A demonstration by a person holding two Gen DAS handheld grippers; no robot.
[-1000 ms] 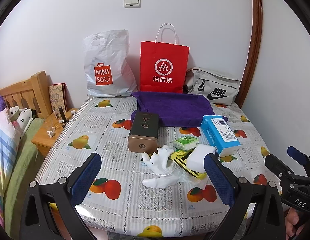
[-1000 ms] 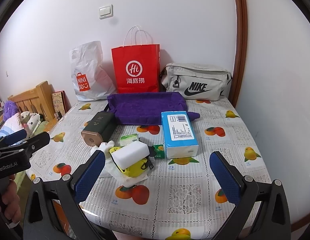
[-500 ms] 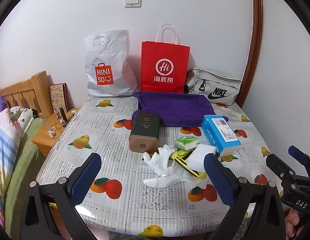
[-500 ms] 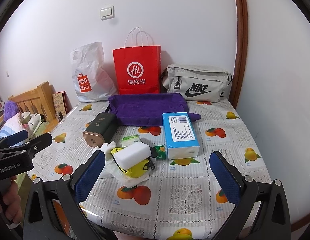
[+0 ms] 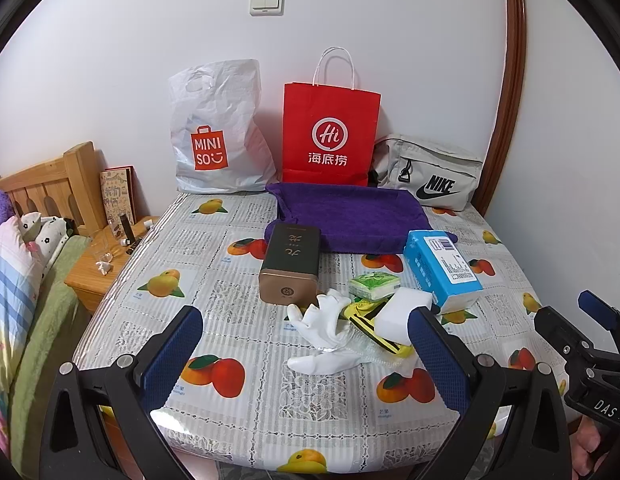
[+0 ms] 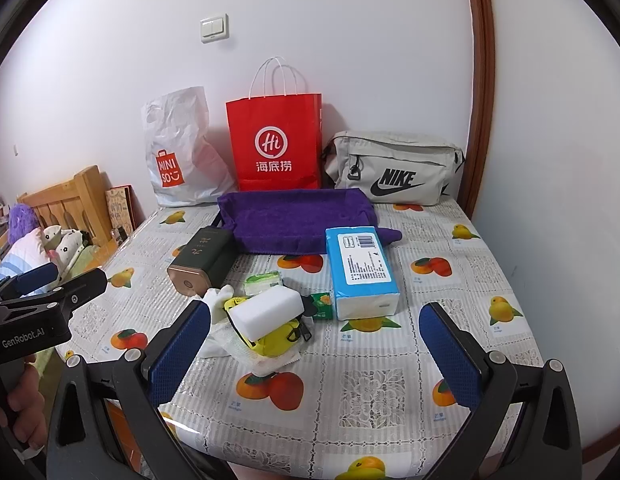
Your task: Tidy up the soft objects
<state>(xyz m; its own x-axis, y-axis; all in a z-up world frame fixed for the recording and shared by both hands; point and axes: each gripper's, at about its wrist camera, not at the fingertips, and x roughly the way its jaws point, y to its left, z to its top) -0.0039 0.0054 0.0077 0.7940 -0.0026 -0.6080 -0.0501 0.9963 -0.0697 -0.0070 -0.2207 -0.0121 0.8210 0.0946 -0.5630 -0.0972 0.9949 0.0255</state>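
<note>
Nothing is picked up yet; this looks like the opening step, with both claws hovering at the near edge of the fruit-patterned plastic-covered worktop. The left claw is spread wide and empty, framing the limp white fabric glove. The right claw is equally wide and touches nothing. The soft things lie clustered mid-worktop: the glove, a white rectangular foam sponge resting on a yellow fabric pouch, a small green tissue packet and a blue plastic-wrapped tissue pack. Behind them lies a folded purple towel, and the red paper bag stands at the wall. The next move likely calls for descending onto one soft item and closing gently.
</note>
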